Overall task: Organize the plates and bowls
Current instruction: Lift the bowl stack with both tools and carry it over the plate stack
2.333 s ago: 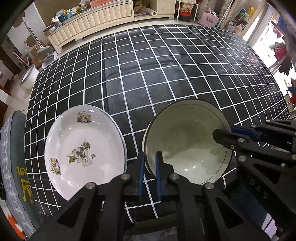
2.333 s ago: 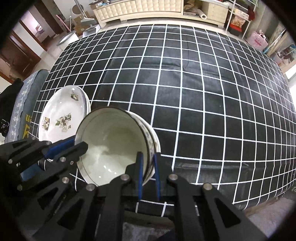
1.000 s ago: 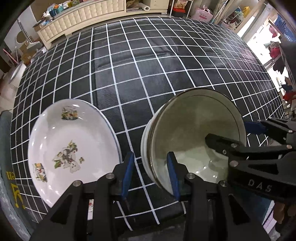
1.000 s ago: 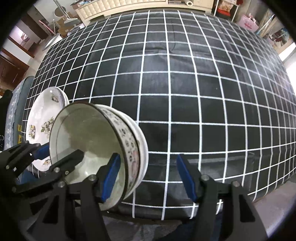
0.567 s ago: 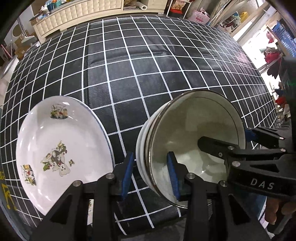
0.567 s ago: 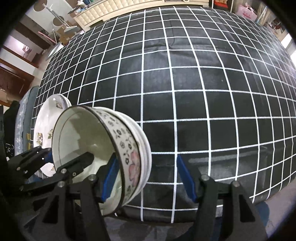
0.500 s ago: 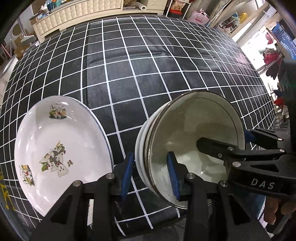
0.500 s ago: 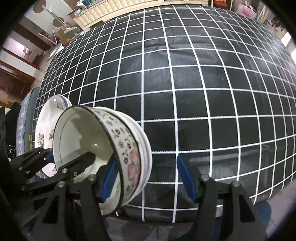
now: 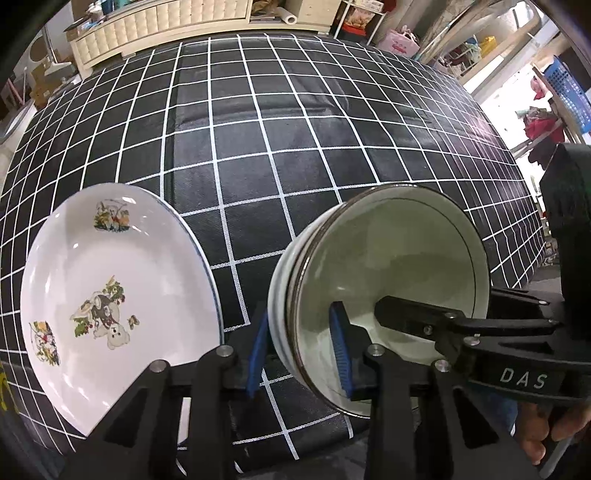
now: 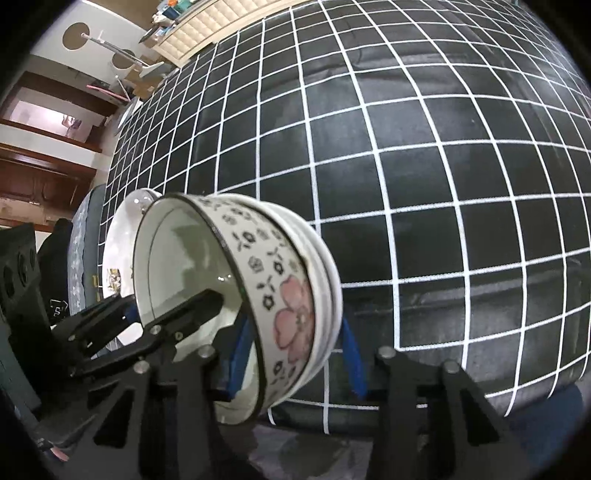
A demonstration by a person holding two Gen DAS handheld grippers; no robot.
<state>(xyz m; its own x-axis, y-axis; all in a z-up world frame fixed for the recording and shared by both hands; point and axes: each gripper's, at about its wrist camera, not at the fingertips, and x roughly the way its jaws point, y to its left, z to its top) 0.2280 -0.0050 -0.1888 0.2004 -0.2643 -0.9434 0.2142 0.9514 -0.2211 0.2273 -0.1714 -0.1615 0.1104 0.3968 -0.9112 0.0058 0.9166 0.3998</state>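
A stack of nested bowls point(image 9: 391, 295), the top one with a pink flower and dark rim point(image 10: 291, 295), is tilted up off the black grid tablecloth point(image 9: 258, 122). My left gripper point(image 9: 301, 350) straddles the stack's near-left rim, one finger inside and one outside. My right gripper point(image 10: 293, 354) straddles the right rim the same way. Both sets of jaws stand around the rim; I cannot tell whether they press on it. A white plate with cartoon prints point(image 9: 110, 302) lies left of the bowls, also visible in the right wrist view point(image 10: 118, 240).
The table's near edge point(image 10: 406, 406) runs just below the bowls. A cushioned chair point(image 10: 83, 236) stands at the table's left side. A cream cabinet point(image 9: 166, 22) and cluttered shelves point(image 9: 517, 74) lie beyond the far edge.
Both grippers opened from shut and now straddle the bowl stack's rim. The stack has tipped further onto its edge, and the views have moved closer.
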